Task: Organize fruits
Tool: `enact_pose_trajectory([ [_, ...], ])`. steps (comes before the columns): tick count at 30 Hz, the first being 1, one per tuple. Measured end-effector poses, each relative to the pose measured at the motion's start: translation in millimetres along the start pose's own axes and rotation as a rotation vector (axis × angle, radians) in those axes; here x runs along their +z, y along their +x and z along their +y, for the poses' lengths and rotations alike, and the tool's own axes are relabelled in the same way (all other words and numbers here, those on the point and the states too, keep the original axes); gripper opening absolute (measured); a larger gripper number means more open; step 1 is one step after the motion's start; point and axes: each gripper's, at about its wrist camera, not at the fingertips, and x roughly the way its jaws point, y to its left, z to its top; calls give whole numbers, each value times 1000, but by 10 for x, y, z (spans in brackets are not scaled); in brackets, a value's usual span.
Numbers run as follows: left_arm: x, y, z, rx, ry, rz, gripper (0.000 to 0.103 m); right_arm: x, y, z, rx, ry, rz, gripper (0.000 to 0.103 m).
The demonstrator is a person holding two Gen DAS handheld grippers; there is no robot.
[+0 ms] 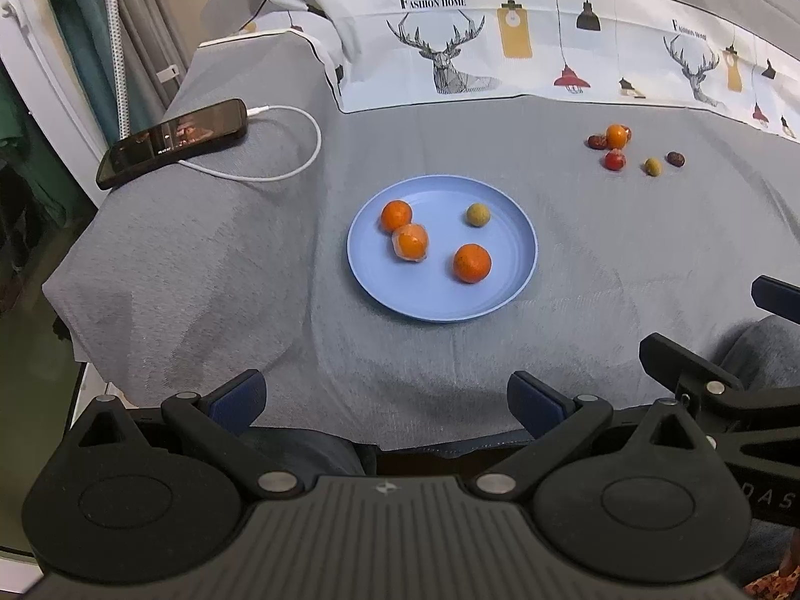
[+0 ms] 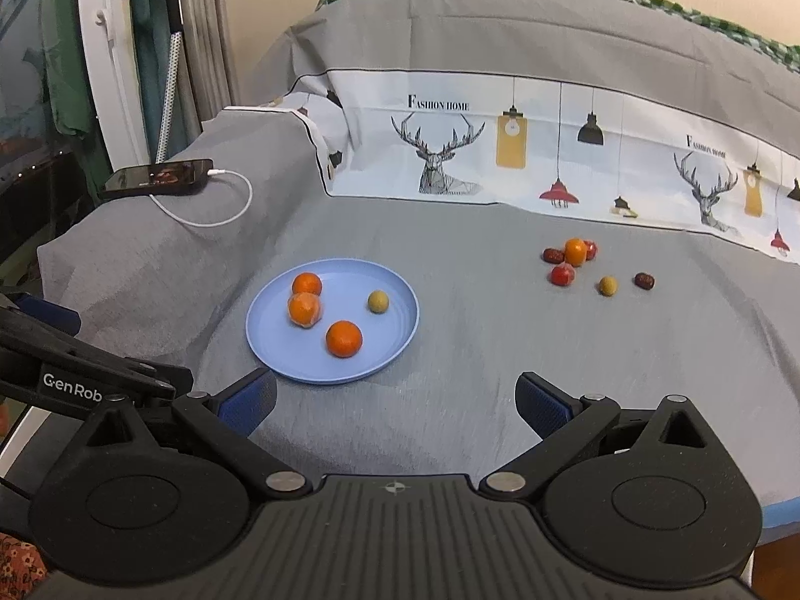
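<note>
A blue plate (image 1: 515, 230) (image 2: 400, 315) lies on the grey cloth and holds three oranges (image 1: 471, 263) (image 2: 343, 338) and one small green-brown fruit (image 1: 477, 214) (image 2: 378, 301). One orange (image 1: 410, 243) is in a clear wrapper. Far right on the cloth lies a loose group: a small orange (image 1: 616, 136) (image 2: 575, 251), a red fruit (image 1: 614, 160) (image 2: 562, 275), a green-brown fruit (image 1: 652, 166) (image 2: 608, 285) and dark red dates (image 1: 675, 158) (image 2: 644, 280). My left gripper (image 1: 387, 400) is open and empty, near the cloth's front edge. My right gripper (image 2: 395, 400) is open and empty, in front of the plate.
A black phone (image 1: 172, 142) (image 2: 157, 177) with a white charging cable (image 1: 300, 160) lies at the far left on the cloth. A printed deer-pattern sheet (image 1: 450, 60) rises behind. The cloth drops off at the left and front edges. The right gripper's body (image 1: 700, 385) shows in the left view.
</note>
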Motion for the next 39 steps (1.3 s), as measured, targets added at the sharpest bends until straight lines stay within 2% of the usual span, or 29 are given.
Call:
enact_pose_trajectory([
  [13,78,239,-108,14,39,61,103,-2,262,-123,21,52,70,102],
  [19,216,450,-226,27,70,99,103,-10,463,-327,3,136,106,102],
  [24,531,665,-430,8,80,89,103,-5,667,-685,-92,239,110,102],
  [28,885,905,-749,-28,100,60,103,2,906,-1125,-231,296,101,102],
  [35,1600,1536,-1600,-135,147,6,103,135,1535,-2160,-441,392,26,102],
  [39,1947,2066,-2111,-198,188,-19,103,279,2061,-2716,-470,378,1,102],
])
